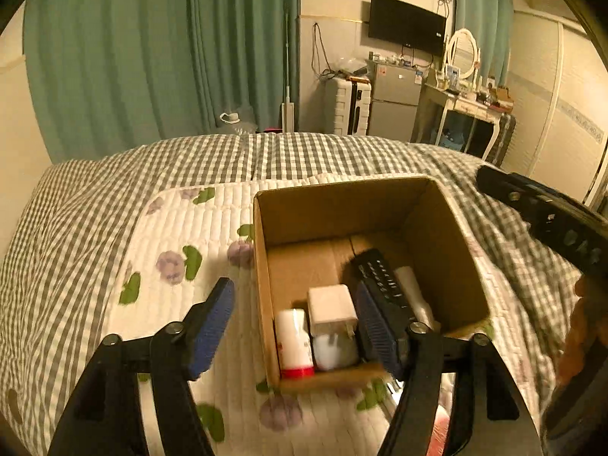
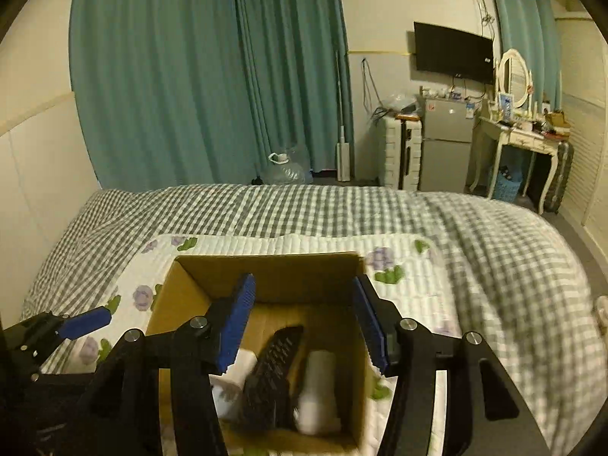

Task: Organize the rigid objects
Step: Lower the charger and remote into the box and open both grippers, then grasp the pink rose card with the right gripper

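An open cardboard box stands on a floral quilted mat on the bed. Inside lie a black remote, a white cylinder, a white charger block, a white bottle with a red end and a pale round item. My left gripper is open and empty, straddling the box's near left wall. My right gripper is open and empty above the box, over the remote and white cylinder. The left gripper's blue fingertip shows in the right wrist view.
The bed has a grey checked cover and the floral mat. Behind are green curtains, a water jug, a white suitcase, a small fridge, a wall TV and a dressing table.
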{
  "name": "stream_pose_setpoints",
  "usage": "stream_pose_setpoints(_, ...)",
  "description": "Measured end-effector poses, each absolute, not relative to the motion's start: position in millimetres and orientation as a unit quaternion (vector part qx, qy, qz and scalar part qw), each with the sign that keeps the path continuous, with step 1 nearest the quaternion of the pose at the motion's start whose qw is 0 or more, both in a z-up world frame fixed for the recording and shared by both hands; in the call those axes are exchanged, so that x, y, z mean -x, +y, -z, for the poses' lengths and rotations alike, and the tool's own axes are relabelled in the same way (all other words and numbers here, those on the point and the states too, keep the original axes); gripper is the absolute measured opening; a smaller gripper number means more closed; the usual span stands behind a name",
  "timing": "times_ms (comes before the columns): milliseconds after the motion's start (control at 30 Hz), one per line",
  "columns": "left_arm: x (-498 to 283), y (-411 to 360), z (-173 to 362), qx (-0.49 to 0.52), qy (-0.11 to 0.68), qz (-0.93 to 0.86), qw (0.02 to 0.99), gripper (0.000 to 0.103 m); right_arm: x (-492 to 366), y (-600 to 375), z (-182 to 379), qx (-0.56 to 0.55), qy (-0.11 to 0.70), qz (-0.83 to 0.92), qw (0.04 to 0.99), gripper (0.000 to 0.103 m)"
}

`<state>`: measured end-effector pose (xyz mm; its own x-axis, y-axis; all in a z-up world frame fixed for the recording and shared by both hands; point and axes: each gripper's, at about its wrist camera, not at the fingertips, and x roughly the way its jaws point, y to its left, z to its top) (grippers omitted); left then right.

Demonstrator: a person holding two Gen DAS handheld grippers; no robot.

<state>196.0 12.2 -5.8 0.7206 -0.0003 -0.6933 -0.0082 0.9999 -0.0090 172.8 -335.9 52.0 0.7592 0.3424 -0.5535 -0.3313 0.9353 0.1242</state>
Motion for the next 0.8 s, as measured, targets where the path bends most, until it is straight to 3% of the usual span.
stream_pose_setpoints(133,-163.1,13.9,-11.0,0.017,0.369,-0.001,0.929,0.082,-139.8,-354.5,-80.5,0.005,0.297,-0.164,0.941,0.063)
stream_pose_setpoints(200,-146.6,13.1,-16.0,0.014,0.373,-0.002,0.928,0.091,-119.4,-365.1,-90.1,0.006,0.301,-0.161,0.94,0.069)
stream_pose_setpoints(333,-115.7,8.7,-17.3,0.008,0.376,-0.008,0.927,0.092,-75.4,-380.1,-92.5,0.008,0.315,-0.148,0.937,0.083)
stream_pose_setpoints(800,-72.0,11.3,69.9,0.002,0.405,-0.029,0.914,0.092,-13.3,-368.0,32.3,0.029,0.42,-0.14,0.896,0.084)
